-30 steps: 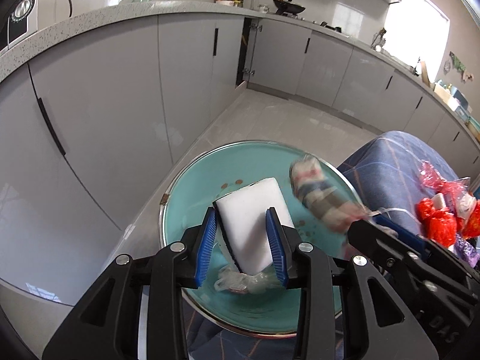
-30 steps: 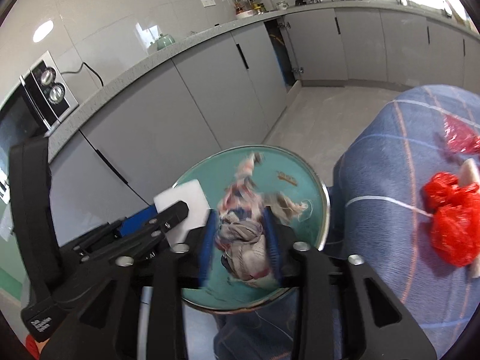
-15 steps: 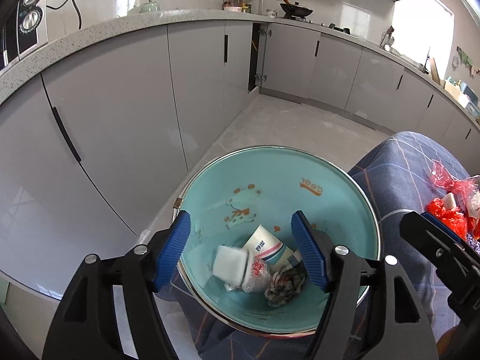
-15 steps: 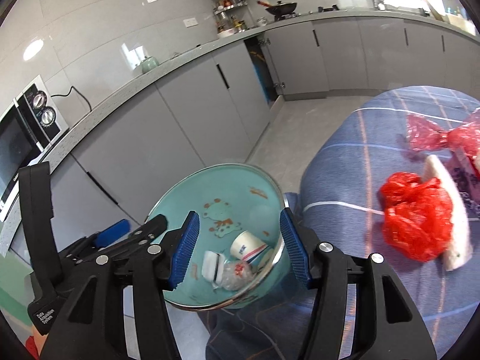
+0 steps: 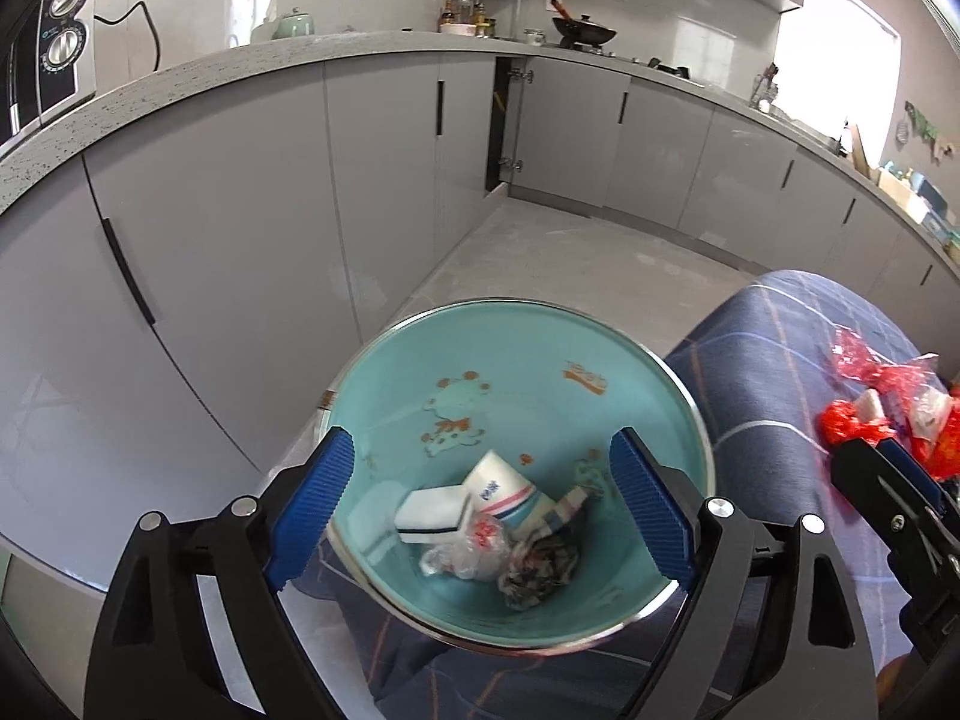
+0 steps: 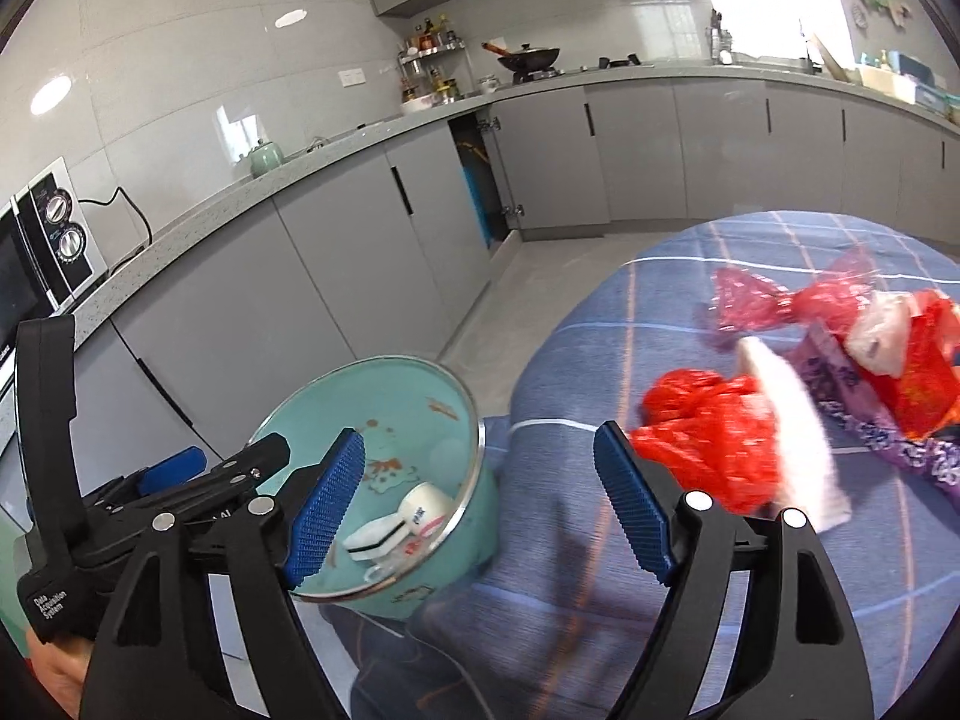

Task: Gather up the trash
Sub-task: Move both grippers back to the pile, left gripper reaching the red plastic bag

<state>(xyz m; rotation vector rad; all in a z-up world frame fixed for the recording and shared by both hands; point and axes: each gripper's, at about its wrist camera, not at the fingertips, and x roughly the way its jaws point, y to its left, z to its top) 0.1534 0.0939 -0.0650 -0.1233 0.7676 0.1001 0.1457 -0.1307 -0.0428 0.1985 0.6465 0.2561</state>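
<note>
Your left gripper [image 5: 483, 513] hangs above the teal bowl [image 5: 672, 378], and its jaws are opening: the 2 blue pads [image 5: 312, 510] stand wide apart, near the 2 sides of the bowl's rim, and they press on nothing. Between them you see only the trash that lies at the bottom of the bowl: a white sponge block [image 5: 432, 513] with a dark edge, a small paper cup [image 5: 498, 486] lying on its side and touching the sponge, a crumpled clear plastic piece [image 5: 465, 555] just in front of them, and a striped, crumpled cloth or wrapper [image 5: 543, 564] beside the plastic. Your right gripper [image 6: 480, 507] is also opening and holds nothing; its left pad [image 6: 327, 507] is in front of the bowl [image 6: 384, 390] and its right pad is in front of the blue checked tablecloth [image 6: 570, 570], so the gap between them shows only the bowl's edge and bare cloth. The bowl stands at the left edge of the cloth, near the grey cabinets [image 5: 252, 228]. More trash lies on the cloth at the right of your right gripper: a red plastic bag [image 6: 714, 438], touching a white flat piece [image 6: 798, 420] that is blurred, and behind them red and purple wrappers [image 6: 882, 360] in 1 heap.
</note>
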